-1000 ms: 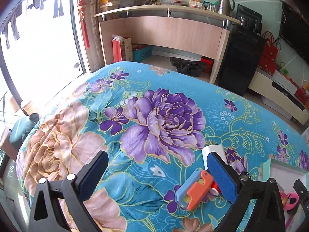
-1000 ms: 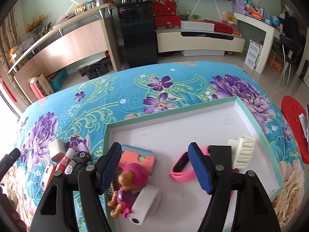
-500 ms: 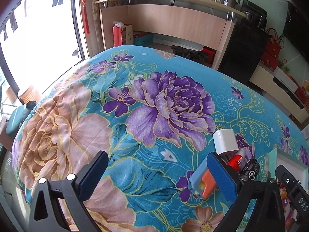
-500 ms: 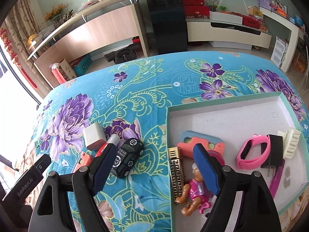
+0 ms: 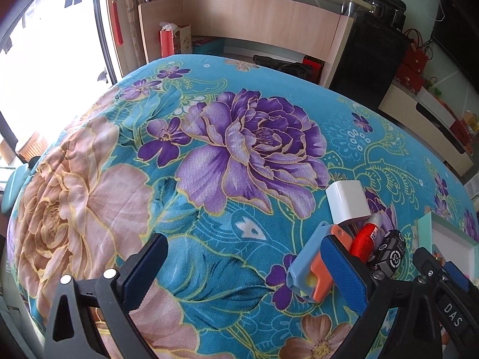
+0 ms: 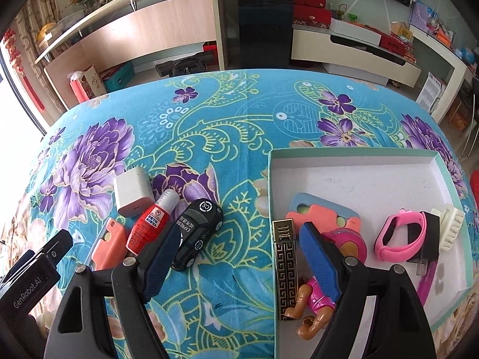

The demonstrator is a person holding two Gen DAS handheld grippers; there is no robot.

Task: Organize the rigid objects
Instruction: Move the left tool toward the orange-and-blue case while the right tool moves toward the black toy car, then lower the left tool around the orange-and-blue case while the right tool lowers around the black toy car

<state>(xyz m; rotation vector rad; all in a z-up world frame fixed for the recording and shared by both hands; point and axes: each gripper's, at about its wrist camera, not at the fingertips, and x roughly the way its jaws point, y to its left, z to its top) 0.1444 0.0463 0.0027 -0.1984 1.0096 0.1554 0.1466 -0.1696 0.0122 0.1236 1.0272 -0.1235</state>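
Left gripper [image 5: 244,272] jaws spread, empty, over the cloth [image 5: 209,155]. Loose pile, left to right: knife toy [image 6: 109,243], charger [image 6: 133,191], glue [image 6: 152,224], car [image 6: 197,233]. Right gripper [image 6: 239,261] jaws spread, empty, beside the car. Tray [image 6: 353,152] is partly filled. Step looks like reaching for the car; next, centre on it, clamp, lift into tray.

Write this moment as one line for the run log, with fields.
left tool: open, empty | right tool: open, empty, near toy car | tray: holds several items | charger: on bedspread
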